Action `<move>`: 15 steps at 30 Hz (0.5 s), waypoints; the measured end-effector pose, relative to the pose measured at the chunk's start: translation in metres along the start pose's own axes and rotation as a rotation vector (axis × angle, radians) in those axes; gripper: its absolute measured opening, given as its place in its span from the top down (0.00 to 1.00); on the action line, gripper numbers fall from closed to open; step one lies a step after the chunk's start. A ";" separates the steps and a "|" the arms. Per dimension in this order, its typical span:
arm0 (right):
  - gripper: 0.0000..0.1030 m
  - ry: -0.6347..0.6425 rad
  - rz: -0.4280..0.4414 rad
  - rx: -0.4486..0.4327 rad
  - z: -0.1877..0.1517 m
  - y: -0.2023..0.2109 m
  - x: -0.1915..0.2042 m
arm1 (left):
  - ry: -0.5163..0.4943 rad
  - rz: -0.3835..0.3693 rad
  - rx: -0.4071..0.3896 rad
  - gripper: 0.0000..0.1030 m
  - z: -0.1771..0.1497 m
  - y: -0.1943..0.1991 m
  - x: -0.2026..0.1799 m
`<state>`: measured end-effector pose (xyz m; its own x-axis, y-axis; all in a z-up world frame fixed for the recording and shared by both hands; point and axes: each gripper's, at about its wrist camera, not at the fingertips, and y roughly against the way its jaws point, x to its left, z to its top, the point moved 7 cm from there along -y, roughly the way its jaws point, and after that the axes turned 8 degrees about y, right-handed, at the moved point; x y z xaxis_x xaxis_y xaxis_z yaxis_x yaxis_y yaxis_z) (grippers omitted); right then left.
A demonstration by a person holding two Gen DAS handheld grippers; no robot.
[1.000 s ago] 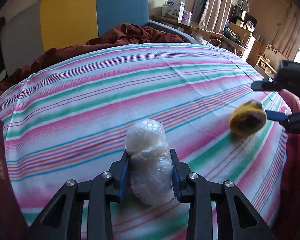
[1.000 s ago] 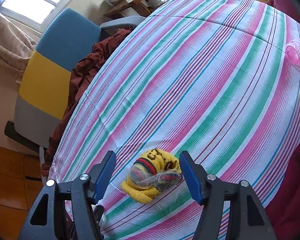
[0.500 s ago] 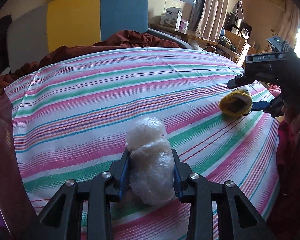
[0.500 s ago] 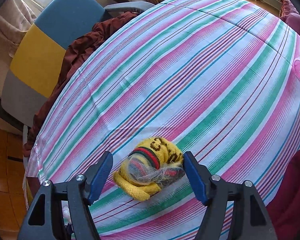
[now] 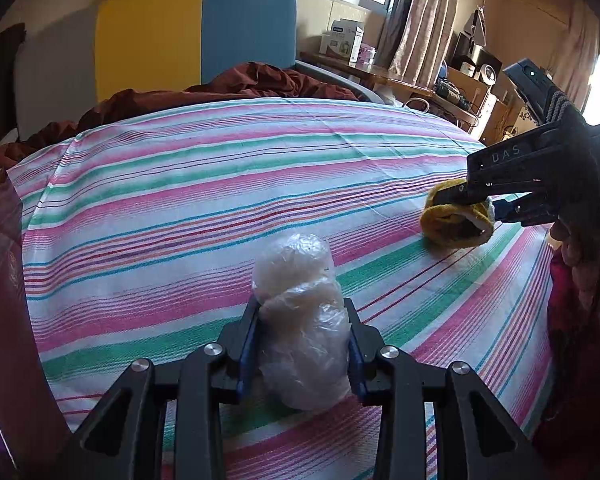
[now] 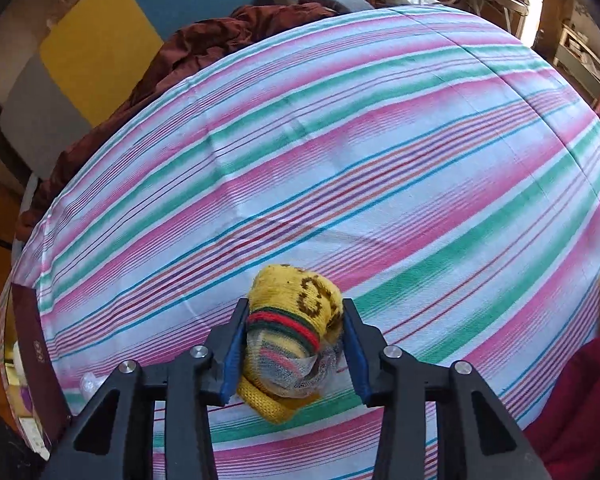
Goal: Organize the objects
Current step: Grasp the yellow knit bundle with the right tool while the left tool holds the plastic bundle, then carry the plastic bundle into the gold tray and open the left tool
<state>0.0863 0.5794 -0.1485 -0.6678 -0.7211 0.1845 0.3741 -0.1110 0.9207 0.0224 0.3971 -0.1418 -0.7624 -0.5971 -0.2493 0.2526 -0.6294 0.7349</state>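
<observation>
The striped sheet (image 5: 188, 184) carries both items. Your left gripper (image 5: 300, 344) pinches the plastic bundle (image 5: 300, 320), which rests on the sheet. Your right gripper (image 6: 294, 344) has just been closing; its pads now press the yellow sock (image 6: 296, 320) at the sheet's right side.

Bed with pink, green and white striped sheet (image 5: 220, 184). On it: clear plastic-wrapped white bundle (image 5: 300, 332), yellow knitted sock bundle (image 6: 292, 336), rumpled maroon cloth (image 5: 236, 88) at far edge.
</observation>
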 end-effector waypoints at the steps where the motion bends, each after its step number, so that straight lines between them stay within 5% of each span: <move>1: 0.59 0.041 -0.008 -0.001 0.000 -0.001 0.007 | -0.001 0.000 0.000 0.63 0.000 0.000 0.000; 5: 0.59 0.156 -0.069 0.007 0.001 -0.007 0.022 | -0.002 0.001 0.002 0.64 0.000 0.000 0.000; 15: 0.59 0.220 -0.114 0.004 0.001 -0.011 0.028 | -0.041 0.046 0.008 0.65 -0.007 0.010 -0.002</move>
<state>0.0627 0.5610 -0.1529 -0.5491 -0.8358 0.0006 0.3019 -0.1976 0.9326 0.0301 0.3889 -0.1385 -0.7739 -0.6045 -0.1890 0.2834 -0.5974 0.7502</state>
